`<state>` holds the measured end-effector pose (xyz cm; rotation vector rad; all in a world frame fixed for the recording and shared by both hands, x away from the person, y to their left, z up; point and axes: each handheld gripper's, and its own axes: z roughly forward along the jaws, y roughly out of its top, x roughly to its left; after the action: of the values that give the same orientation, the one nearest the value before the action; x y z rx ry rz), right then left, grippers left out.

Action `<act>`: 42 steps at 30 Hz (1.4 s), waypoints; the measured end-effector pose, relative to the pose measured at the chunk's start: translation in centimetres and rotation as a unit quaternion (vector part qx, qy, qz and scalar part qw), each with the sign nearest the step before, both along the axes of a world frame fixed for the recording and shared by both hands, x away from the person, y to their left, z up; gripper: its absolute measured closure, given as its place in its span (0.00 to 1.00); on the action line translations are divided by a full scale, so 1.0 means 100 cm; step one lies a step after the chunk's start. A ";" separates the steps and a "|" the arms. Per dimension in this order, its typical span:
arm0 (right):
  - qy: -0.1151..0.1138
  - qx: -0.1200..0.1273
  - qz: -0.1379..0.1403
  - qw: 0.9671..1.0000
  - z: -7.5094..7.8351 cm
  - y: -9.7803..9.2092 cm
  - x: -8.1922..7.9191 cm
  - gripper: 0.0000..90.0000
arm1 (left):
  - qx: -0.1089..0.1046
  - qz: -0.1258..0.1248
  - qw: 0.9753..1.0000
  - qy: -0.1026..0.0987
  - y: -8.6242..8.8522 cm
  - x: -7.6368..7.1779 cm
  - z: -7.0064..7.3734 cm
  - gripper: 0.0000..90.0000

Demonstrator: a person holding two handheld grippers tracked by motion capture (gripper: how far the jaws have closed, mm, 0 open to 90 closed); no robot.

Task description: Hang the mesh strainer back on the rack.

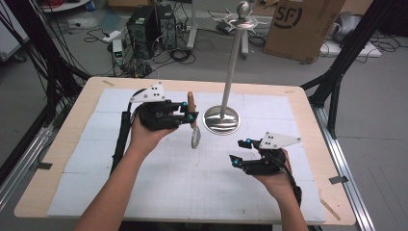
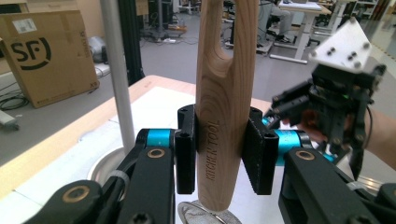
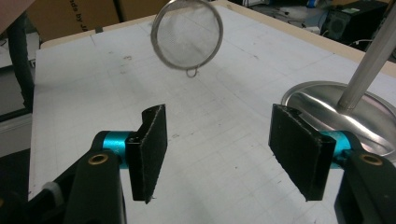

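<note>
1. Wooden strainer (image 2: 219, 116) handle reads "KITCHEN TOOL"; box (image 2: 44, 56) reads "SF".
2. Left gripper (image 2: 220, 149) clamps the handle, strainer above the table (image 1: 144, 192), beside the stand (image 1: 222, 118).
3. Right gripper (image 3: 224, 149) gapes, empty, nearby.

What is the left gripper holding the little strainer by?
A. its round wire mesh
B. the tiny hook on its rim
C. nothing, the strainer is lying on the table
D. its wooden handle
D. In the left gripper view, the left gripper has its black fingers pressed on both sides of the strainer's wooden handle, and the mesh bowl hangs free above the table.
</note>
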<state>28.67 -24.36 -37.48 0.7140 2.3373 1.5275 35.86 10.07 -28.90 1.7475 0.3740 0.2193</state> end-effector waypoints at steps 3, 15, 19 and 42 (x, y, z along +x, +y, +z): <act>0.001 0.001 0.001 1.000 0.000 0.000 -0.001 0.41 | 0.003 -0.002 1.000 -0.004 0.000 0.005 0.009 0.76; 0.000 0.002 0.004 1.000 0.000 0.000 -0.001 0.41 | 0.023 -0.009 1.000 -0.008 -0.004 0.030 0.035 0.76; 0.004 0.006 0.005 1.000 0.000 0.000 0.000 0.41 | 0.024 -0.011 1.000 -0.005 -0.008 0.037 0.043 0.77; 0.002 0.007 0.005 1.000 0.001 -0.001 -0.001 0.41 | 0.053 -0.048 0.997 -0.006 -0.030 0.074 0.091 0.77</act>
<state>28.57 -24.45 -37.42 0.7100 2.3392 1.5495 43.30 7.02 -19.84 1.8625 0.2740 0.1837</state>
